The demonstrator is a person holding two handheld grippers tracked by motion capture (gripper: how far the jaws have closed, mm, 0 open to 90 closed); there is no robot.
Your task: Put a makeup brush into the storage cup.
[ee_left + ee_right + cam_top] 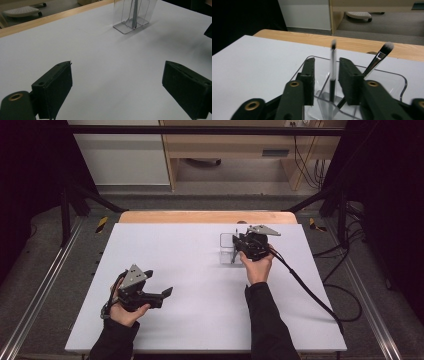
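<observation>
The wide white desk (200, 285) with a pale wooden far edge carries everything here. Toward its far right stands a clear, square plastic organiser box (227, 249) with inner dividers, upright on the white surface; in the left gripper view the same box (132, 15) rises well beyond the jaws.

The left hand-held gripper (165, 292), black with a grey three-cornered plate on top, hovers low over the near left part of the desk, held in a hand in a dark sleeve. Its jaws stand wide apart with bare desk between them, nothing held.

The right hand-held gripper (326, 75) is at the organiser box (402, 80), its jaws reaching down over the open top. They are parted a little, and a thin dark-handled makeup brush (333, 72) stands upright and blurred in the gap, the pads not pressing on it.

A second, silver-ferruled makeup brush with a pale fluffy tip (379, 56) leans in the box just beside the right jaw.
</observation>
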